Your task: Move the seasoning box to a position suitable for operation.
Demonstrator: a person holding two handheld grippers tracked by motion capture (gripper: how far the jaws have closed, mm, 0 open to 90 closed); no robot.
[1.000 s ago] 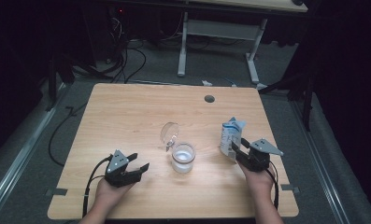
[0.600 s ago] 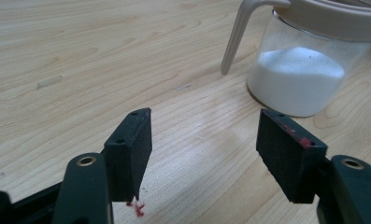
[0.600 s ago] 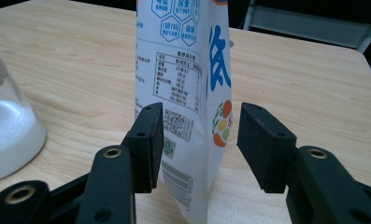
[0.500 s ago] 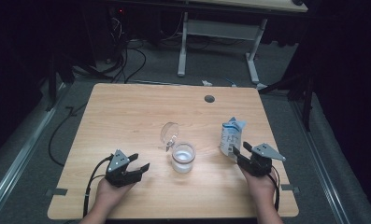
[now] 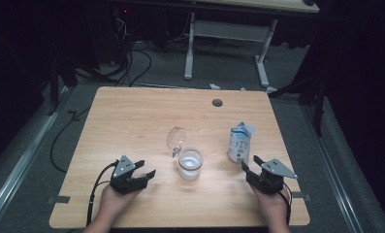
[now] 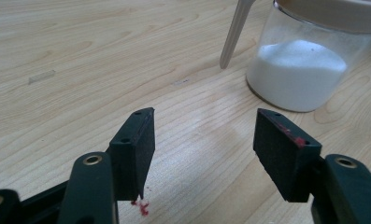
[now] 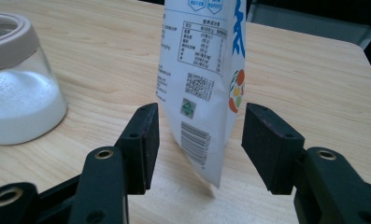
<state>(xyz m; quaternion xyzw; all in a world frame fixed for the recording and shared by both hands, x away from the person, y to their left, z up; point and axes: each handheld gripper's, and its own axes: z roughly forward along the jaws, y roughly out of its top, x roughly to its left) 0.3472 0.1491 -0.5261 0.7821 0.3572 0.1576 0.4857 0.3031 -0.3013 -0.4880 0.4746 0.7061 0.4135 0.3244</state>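
Pouch stands upright – long axis vertical; right gripper, jaws just opening, released; left gripper unclenched.

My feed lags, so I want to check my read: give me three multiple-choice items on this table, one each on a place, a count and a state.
1. The white printed pouch stands where?
A. right of the glass jar of white powder
B. left of it
C. inside it

2. How many jars stand on the wooden table?
A. three
B. one
C. none

3. The right gripper is:
A. shut on the jar
B. open
C. shut on the pouch

Answers: 1 A, the high view shows the pouch to the right; 2 B, only one jar; 3 B, gaps separate both pads from the pouch.
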